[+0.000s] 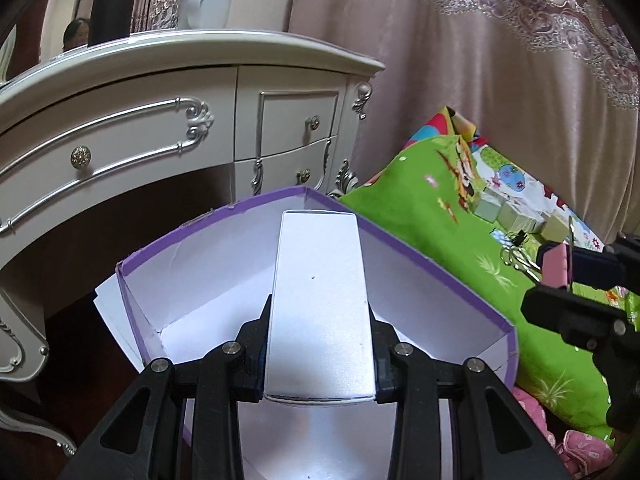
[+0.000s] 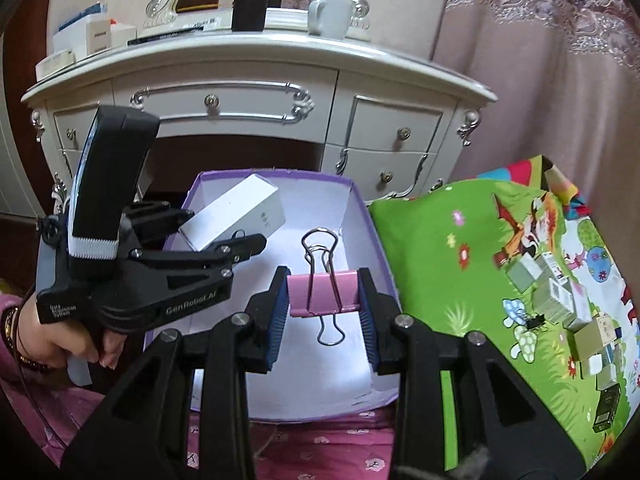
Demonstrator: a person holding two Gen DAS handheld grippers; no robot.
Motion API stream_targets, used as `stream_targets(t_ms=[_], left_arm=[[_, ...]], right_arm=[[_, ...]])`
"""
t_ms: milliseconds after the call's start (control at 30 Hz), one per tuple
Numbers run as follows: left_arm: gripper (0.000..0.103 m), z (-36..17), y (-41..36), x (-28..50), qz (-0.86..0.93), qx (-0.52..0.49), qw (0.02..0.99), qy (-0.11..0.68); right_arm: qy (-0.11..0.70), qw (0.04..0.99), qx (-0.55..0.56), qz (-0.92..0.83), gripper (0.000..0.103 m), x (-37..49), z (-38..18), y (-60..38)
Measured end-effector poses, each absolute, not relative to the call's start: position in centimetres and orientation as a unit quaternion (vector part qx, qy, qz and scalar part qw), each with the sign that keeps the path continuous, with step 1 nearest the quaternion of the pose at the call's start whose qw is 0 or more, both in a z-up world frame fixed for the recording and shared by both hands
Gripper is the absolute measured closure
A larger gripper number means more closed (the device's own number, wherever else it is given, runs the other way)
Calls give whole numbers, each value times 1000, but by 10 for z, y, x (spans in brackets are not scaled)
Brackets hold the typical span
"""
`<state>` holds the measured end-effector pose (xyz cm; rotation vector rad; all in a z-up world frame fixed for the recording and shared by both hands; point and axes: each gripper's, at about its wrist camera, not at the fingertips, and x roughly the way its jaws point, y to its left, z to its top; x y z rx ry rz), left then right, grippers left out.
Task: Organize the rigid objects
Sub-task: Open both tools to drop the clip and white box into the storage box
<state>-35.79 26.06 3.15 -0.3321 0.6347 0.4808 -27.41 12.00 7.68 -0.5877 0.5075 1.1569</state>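
We hold both loads over the purple box [image 2: 362,216] at 12 o'clock so they drop inside: left gripper [image 1: 320,344] clamped on the white carton [image 1: 320,300], right gripper [image 2: 324,308] clamped on the pink binder clip [image 2: 323,294].

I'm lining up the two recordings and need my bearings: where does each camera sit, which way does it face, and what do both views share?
Left wrist: sits on the left hand-held gripper, looking forward and down into the purple box; its fingers clamp a white box; the right hand-held gripper shows at the right edge.
Right wrist: sits on the right hand-held gripper, facing the same way; it clamps a pink binder clip; the left hand-held gripper and the hand show at left.
Shared: purple box, white dresser, mug, green mat, curtain.
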Motion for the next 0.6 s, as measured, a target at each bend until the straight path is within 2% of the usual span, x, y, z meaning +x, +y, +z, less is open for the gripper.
stream_targets(t_ms=[200,267,300,333,500,600], left_arm=[[65,24,267,-354,251,-159,896,330],[44,19,269,-349,269,-155,882,354],[23,16,270,-345,283,-150,873,368],[19,15,270,-344,297,-145,867,374],[18,43,253,-337,275,-139,891,335],[9,70,229,-312,221,-118,917,309]], right_arm=[[245,756,-260,549,65,-270,69,124],[250,741,-246,572,55,-268,66,123],[249,740,-244,576,35,-268,65,121],[244,742,-241,576,22,-267,65,119],[197,806,-182,527,19,-245,83,70],[152,859,-97,480,0,-222,104,6]])
